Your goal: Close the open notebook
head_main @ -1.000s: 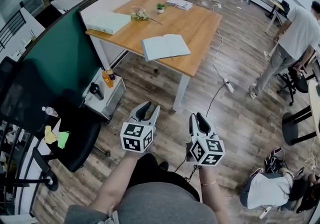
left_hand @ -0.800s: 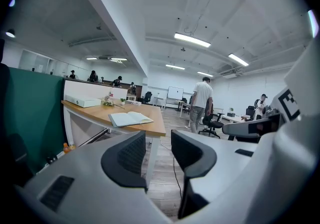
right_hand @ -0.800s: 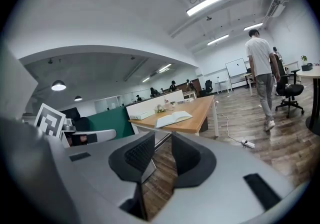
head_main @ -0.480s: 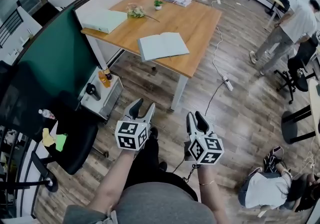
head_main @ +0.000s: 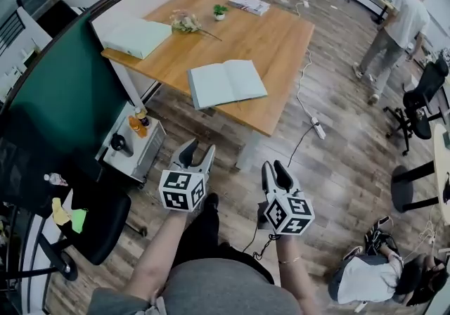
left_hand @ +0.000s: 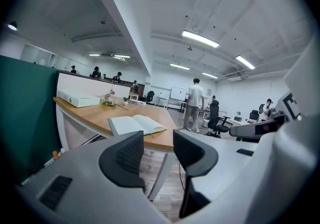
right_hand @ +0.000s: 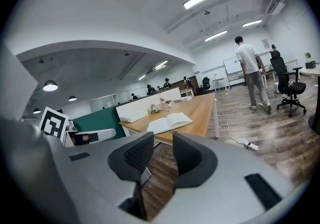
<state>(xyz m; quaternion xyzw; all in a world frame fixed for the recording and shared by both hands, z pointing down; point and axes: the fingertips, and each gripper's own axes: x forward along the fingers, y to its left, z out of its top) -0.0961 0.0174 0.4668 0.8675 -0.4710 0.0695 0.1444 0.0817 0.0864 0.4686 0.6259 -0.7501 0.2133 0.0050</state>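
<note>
An open notebook (head_main: 226, 82) with pale pages lies flat near the front edge of a wooden table (head_main: 274, 39). It also shows in the left gripper view as the notebook (left_hand: 136, 124) and in the right gripper view as the notebook (right_hand: 169, 122). My left gripper (head_main: 194, 154) and right gripper (head_main: 276, 173) are held side by side over the floor, short of the table. Both point toward the notebook. Both stand open with nothing between the jaws.
A pale green box (head_main: 138, 36), flowers (head_main: 184, 22), a small plant (head_main: 220, 11) and papers (head_main: 247, 3) sit on the table. A green partition (head_main: 63, 95), a trolley (head_main: 133, 139) and a black chair (head_main: 91, 219) stand left. A person (head_main: 390, 32) walks at right; a bag (head_main: 365, 275) lies on the floor.
Both grippers opened wider and moved forward toward the table, which now sits closer and lower in the head view. The person at right walked farther away.
</note>
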